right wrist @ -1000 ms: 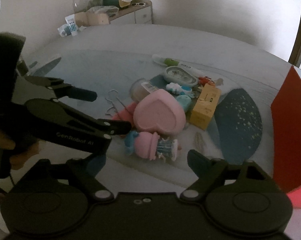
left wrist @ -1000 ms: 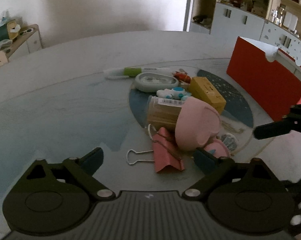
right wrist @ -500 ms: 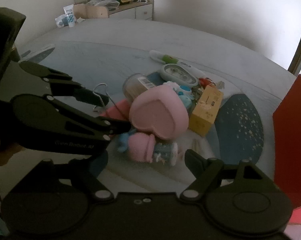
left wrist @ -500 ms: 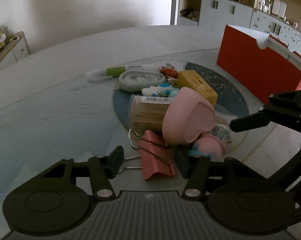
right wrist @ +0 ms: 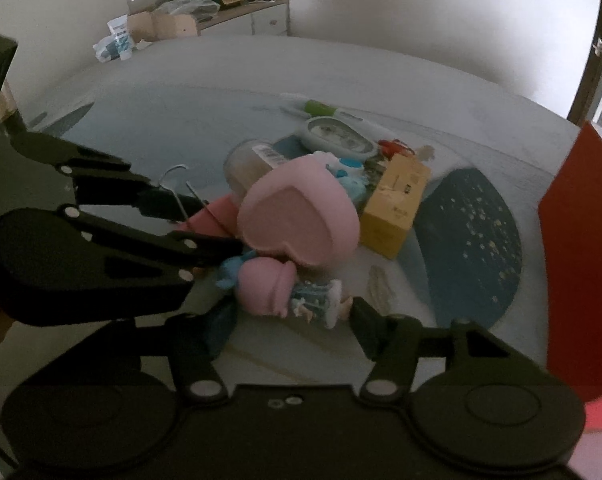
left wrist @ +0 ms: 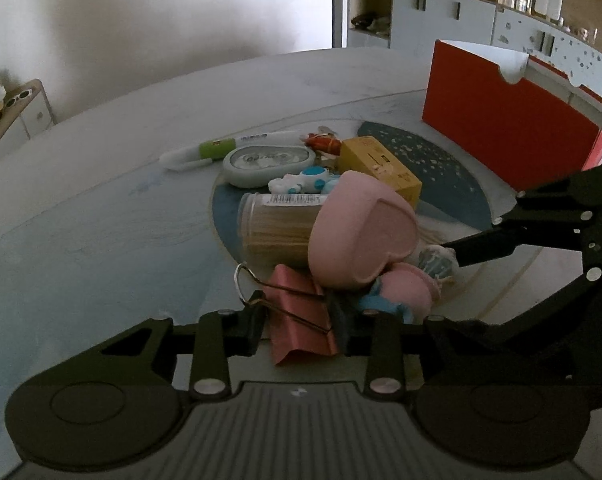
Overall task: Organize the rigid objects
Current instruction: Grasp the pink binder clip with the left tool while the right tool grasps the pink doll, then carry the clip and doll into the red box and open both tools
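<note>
Now the left claw (left wrist: 297, 330) is clamped on the pink metal binder clip (left wrist: 301, 316) at the near edge of the pile.

Both its fingers press the clip's sides, the wire handles (right wrist: 177, 192) sticking up — the clip lies on the pale round bench (left wrist: 101, 216), touching the pink heart-shaped box (left wrist: 361, 232), which leans tilted over it. The right claw (right wrist: 293, 316) stands wide apart, empty, its fingers flanking the small doll in a pink hat (right wrist: 289, 292) lying on its side. Behind sit a clear tub of toothpicks (left wrist: 277, 224), a yellow cardboard box (left wrist: 381, 168) and — well apart — a red open-topped bin (left wrist: 501, 128).
</note>
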The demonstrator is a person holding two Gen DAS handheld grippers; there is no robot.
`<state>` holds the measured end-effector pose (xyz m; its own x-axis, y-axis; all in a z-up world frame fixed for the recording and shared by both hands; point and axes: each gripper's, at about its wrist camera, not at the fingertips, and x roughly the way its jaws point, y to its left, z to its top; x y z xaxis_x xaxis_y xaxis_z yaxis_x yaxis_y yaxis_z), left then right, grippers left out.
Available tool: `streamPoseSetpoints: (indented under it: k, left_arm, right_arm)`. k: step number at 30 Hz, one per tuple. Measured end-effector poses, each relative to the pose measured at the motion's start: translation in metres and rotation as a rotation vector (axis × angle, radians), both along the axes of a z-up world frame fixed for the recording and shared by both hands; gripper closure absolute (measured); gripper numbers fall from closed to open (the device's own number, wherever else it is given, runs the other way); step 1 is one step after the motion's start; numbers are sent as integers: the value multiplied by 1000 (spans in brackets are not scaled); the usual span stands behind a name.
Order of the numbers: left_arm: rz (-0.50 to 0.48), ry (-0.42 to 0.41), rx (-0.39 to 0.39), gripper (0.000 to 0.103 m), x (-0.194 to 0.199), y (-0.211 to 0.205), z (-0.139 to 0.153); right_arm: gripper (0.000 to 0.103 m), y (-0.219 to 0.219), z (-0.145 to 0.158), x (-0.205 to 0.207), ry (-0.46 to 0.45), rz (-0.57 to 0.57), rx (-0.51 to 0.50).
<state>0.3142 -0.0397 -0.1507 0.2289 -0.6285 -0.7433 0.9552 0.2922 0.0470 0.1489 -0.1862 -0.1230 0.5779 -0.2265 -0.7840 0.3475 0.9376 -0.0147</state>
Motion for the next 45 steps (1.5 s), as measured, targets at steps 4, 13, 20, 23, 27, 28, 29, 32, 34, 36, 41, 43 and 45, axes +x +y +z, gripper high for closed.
streamPoseSetpoints:
  k: [4, 13, 20, 23, 27, 28, 29, 32, 34, 36, 41, 43, 45]
  left_arm:
    - [9, 27, 4, 69, -1, 4, 2]
    - [58, 95, -9, 70, -4, 26, 9]
    - [108, 102, -3, 70, -1, 41, 12]
    - [122, 102, -7, 70, 0, 46, 14]
    - [142, 102, -8, 70, 3, 52, 15]
    - [150, 99, -8, 70, 4, 54, 15]
    - [160, 102, -7, 70, 5, 56, 15]
    - [182, 121, -9, 70, 12, 60, 15]
    - [189, 114, -10, 70, 13, 63, 16]
    - [194, 114, -12, 70, 13, 64, 17]
    - [197, 114, -14, 70, 13, 66, 17]
    - [200, 121, -16, 70, 13, 67, 18]
    - [207, 147, -21, 70, 14, 67, 20]
  right_arm:
    - [78, -2, 4, -14, 5, -20, 24]
    - [60, 3, 9, -22, 6, 44, -21]
    - [30, 7, 7, -7, -25, 45, -6]
    - [25, 10, 4, -1, -43, 18, 24]
    - [18, 13, 0, 8, -52, -13, 26]
    - [19, 13, -1, 10, -50, -21, 26]
    - [20, 12, -3, 12, -49, -34, 25]
    - [25, 10, -6, 15, -46, -65, 39]
    - [26, 8, -8, 15, -46, -79, 47]
    - [27, 8, -8, 13, -50, -83, 48]
    - [27, 10, -6, 6, -62, -78, 63]
    - [27, 11, -2, 1, -67, -78, 64]
    - [27, 11, 6, -7, -75, -76, 66]
